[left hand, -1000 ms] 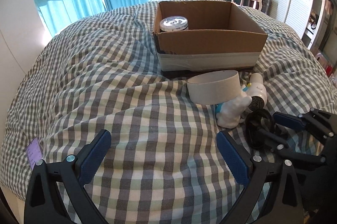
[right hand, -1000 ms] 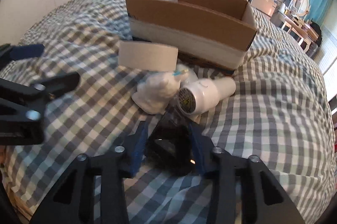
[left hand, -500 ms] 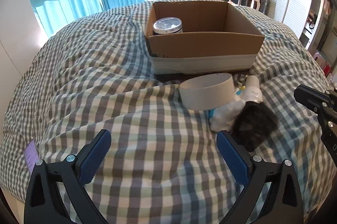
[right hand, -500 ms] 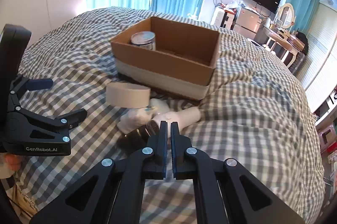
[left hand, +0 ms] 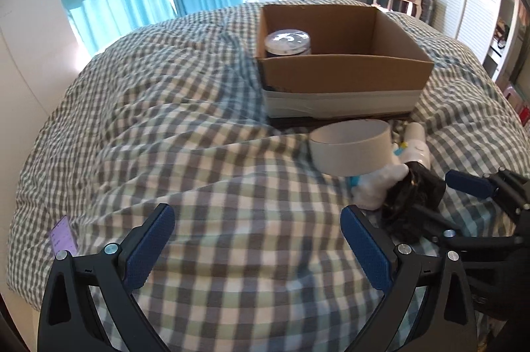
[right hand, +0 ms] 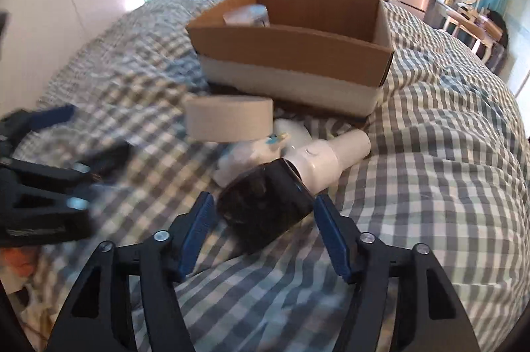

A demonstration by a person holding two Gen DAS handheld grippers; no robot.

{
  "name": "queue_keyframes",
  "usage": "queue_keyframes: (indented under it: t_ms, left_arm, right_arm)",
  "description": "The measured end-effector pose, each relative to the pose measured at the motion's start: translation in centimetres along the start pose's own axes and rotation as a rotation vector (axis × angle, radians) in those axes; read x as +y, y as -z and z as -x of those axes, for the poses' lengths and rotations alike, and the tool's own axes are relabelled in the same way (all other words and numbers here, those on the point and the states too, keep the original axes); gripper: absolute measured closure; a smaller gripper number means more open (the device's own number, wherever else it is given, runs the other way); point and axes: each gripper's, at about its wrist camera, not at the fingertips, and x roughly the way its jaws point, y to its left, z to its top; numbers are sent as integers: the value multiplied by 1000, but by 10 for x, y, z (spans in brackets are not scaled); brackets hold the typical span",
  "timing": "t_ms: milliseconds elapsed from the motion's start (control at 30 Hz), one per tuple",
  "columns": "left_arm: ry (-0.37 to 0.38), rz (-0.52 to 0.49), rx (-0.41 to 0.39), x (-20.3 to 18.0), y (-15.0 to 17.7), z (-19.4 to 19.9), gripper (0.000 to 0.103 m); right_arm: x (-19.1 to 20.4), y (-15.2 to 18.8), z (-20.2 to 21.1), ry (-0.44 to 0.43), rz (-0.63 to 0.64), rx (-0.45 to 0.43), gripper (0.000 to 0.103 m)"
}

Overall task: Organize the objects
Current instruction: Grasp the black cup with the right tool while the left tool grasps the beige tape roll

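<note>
A white hair dryer (right hand: 318,164) with a black nozzle end (right hand: 265,206) lies on the checked bed, next to a white plush toy (right hand: 238,158) and a wide tape roll (right hand: 228,120). My right gripper (right hand: 265,226) is open, its blue pads on either side of the black end, not closed on it. It also shows at the right of the left wrist view (left hand: 440,203). My left gripper (left hand: 256,247) is open and empty over bare bedding. The cardboard box (left hand: 344,77) stands behind, with a lidded jar (left hand: 287,43) inside.
A small purple card (left hand: 63,234) lies near the bed's left edge. Blue curtains, a dresser and a TV stand beyond the bed. The bedding (left hand: 165,136) is rumpled around the box.
My right gripper was shut and raised half a second ago; now it is open and lowered around the dryer's black end. The left gripper stays open.
</note>
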Motion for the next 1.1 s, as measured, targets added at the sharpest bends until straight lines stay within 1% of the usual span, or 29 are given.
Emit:
queue_keyframes:
  t_ms: [33,67,100,267,333,367,400,433,500,567,733,800,900,967,1033,1100]
  left_arm:
    - [-2,5,-1,3,0,0,0]
    - [-3,9,0,4,0,-1,0]
    - [-3,12,2,6,1,-1,0]
    - [5,21,17,8,4,-5,0]
    - [9,20,21,7,5,-7,0]
    - [9,20,23,7,5,-8,0]
    - [8,22,26,7,5,-9,0]
    - [10,24,28,7,5,-9,0]
    - [9,23,29,7,4,-10,0]
    - [11,23,29,7,4,-10,0]
    - [32,19,27,-2,-4,-13,0]
    - [46,12,23,-7,-9,-14,0]
    - [76,8,15,-19,-19,-18,0]
    - [103,-2,12,-32,-27,-23,0]
    - [115,-24,13,-45,-34,-31,0]
    - [118,-43,17,-55,-40,-41,0]
  right_arm:
    - [1,0,-6,7,5,12,36]
    - [2,-1,-12,-4,-2,30,34]
    - [1,-1,-16,-8,-8,38,29]
    - [0,-3,-32,-39,-33,79,29]
    - [2,-2,-32,-33,-23,79,29]
    - [2,-2,-30,-31,-24,70,31]
    - [1,-2,-28,-30,-25,62,48]
    - [0,-2,-25,-39,-27,53,63]
    - [-3,-3,-14,-50,-34,22,70]
    - [-5,-5,-5,-34,-23,-4,71]
    - [-19,-11,23,-23,-44,-84,75]
    - [-24,-15,38,12,-42,-123,75]
    - [-36,-27,53,89,-33,-170,75]
    - [-44,-31,55,116,-37,-175,76]
    - [-52,-32,53,142,-40,-166,76]
    - [-57,-32,41,158,-40,-143,76]
